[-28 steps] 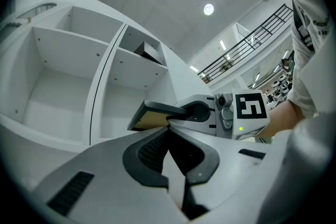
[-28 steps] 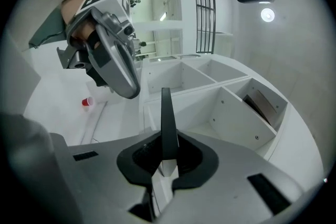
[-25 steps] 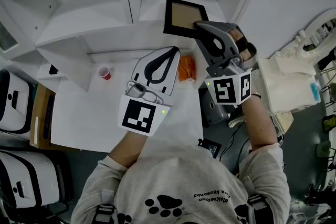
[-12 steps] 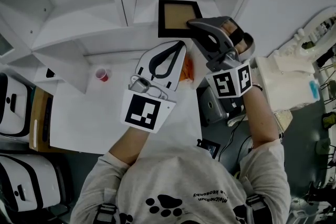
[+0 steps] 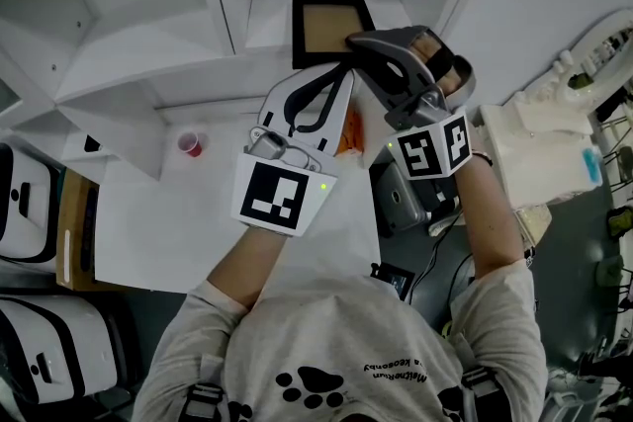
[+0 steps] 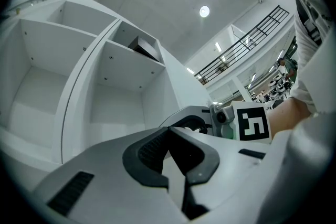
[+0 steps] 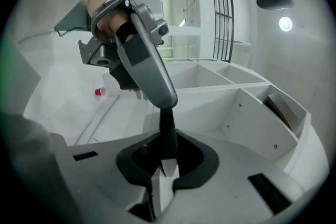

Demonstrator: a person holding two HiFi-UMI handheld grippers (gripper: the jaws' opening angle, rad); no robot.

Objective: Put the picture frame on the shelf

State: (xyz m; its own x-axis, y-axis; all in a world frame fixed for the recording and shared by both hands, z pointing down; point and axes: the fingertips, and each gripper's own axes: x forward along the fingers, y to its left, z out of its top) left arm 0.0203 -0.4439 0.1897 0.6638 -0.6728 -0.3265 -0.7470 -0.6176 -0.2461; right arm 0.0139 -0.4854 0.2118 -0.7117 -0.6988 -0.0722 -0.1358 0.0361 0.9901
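Picture frame, in the head view, is a flat square with a wide black border and a plain brown middle. The right gripper holds it at its right edge, in front of an open compartment of the white shelf. Whether it touches the board under it, I cannot tell. The left gripper is just beside the lower edge of the frame and carries nothing. A small red cup stands on the white table, well apart from both grippers.

In the left gripper view, the jaws are closed on each other with nothing between them, and they point toward the shelf compartments.

In the right gripper view, the jaws are pressed on the frame. It shows here only as a thin dark strip, edge-on, going up from the pads.

I judge that the placing step is in hand: the frame is at the shelf but not yet released. The next move calls for setting it fully on the board, perhaps leaning against the back wall, and only then opening the right jaws slowly.
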